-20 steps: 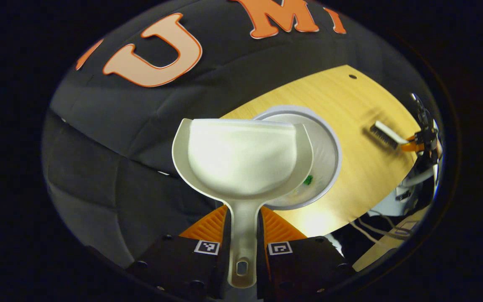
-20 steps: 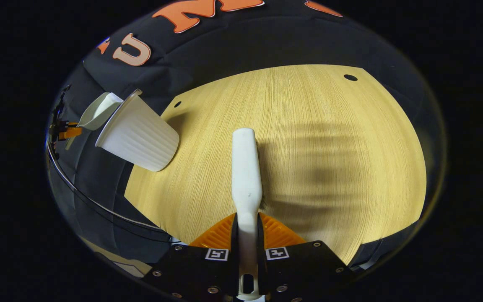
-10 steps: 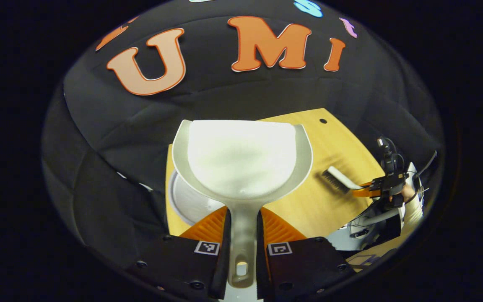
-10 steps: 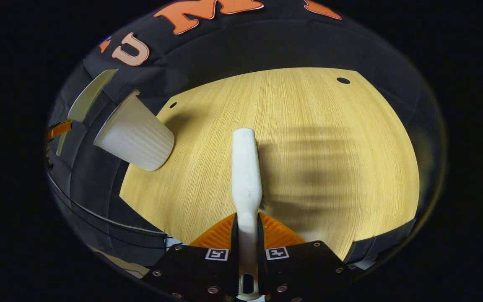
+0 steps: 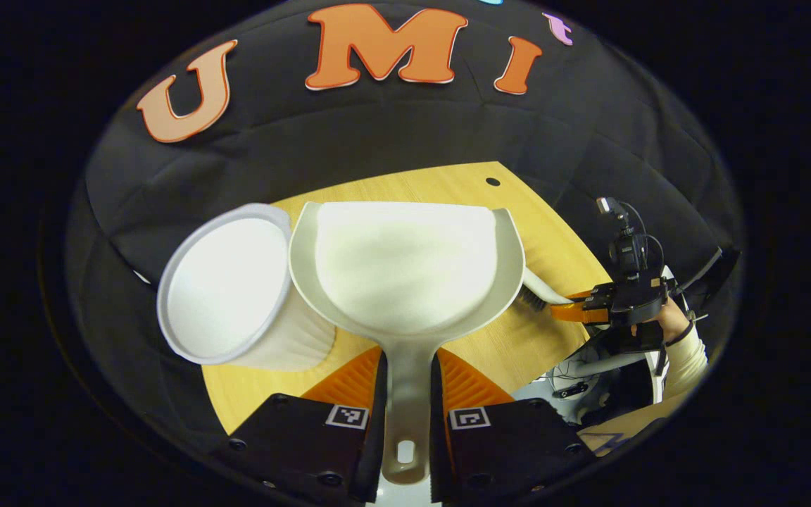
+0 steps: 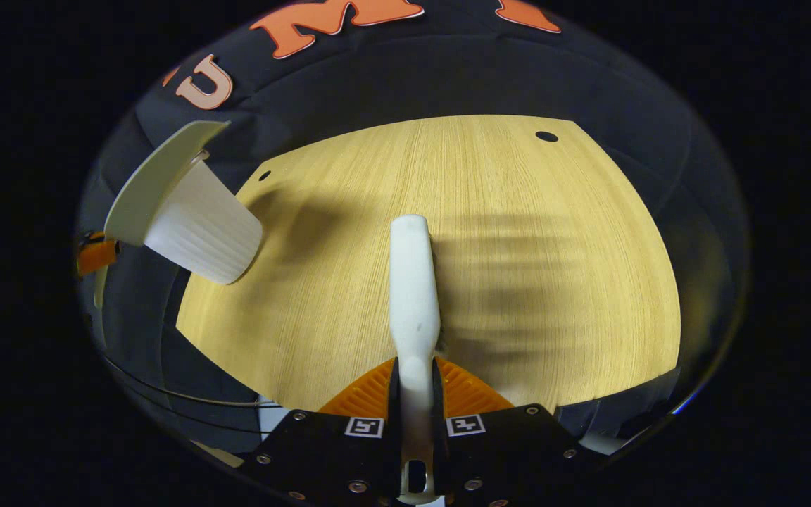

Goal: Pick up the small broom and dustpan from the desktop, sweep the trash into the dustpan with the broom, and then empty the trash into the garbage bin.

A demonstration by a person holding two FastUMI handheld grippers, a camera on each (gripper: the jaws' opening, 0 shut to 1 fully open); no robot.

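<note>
Your left gripper (image 5: 405,415) jaws clamp the dustpan (image 5: 405,267) handle at frame centre; the pan looks empty, beside the bin (image 5: 229,289) at left. Your right gripper (image 6: 412,422) jaws pinch the broom (image 6: 414,282) over the bench (image 6: 518,232), which looks swept. Likely only putting down remains. Bin contents hidden; bristles unseen.

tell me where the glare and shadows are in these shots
Left gripper view: the dustpan bowl is blown out white by overhead light, and fisheye bends the desktop edge. Right gripper view: soft striped shadows lie across the wood right of the broom, a darker one beside the garbage bin.
</note>
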